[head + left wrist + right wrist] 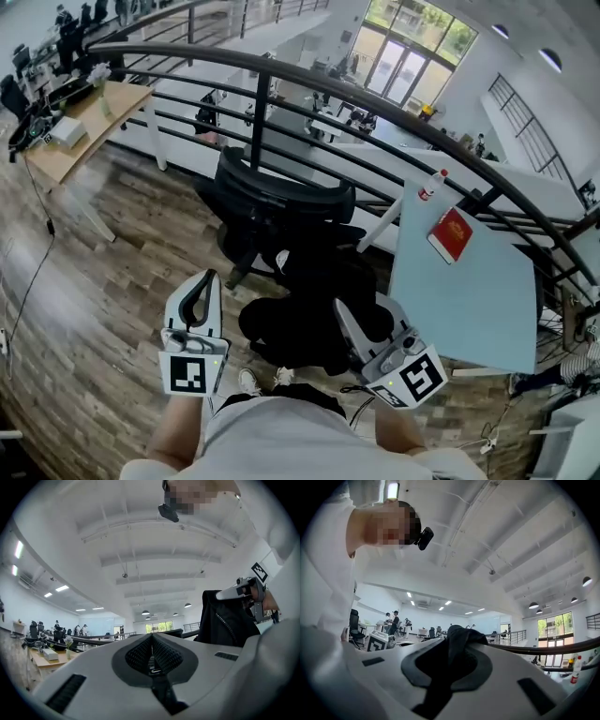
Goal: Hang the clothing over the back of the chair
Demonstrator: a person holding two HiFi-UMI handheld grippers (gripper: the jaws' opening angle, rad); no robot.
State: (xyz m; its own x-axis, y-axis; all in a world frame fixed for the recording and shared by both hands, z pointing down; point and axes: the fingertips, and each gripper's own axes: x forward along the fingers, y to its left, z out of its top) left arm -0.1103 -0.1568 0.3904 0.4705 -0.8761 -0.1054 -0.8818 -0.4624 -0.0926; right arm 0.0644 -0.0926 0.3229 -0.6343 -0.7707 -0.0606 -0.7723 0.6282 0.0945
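The right gripper (345, 315) has its jaws pinched on a bunch of the black clothing (302, 323), which pokes up between the pads and hangs below them, on the near side of the chair (281, 199) and not yet over its back. The left gripper (207, 278) is just beside the cloth, with its jaws pressed together on nothing.

We are wearing a pale, grey-white short-sleeved shirt (291, 439) and a small black camera (424, 537) at the head. The left gripper (208, 281) and the right gripper (345, 317) are both showing smooth white shells with long tapering jaws, lined in dark grey dimpled pads (138, 656). Each is carrying a cube of black-and-white square markers, the left cube (186, 375) and the right cube (420, 377), with a tiny green light glowing beside it.
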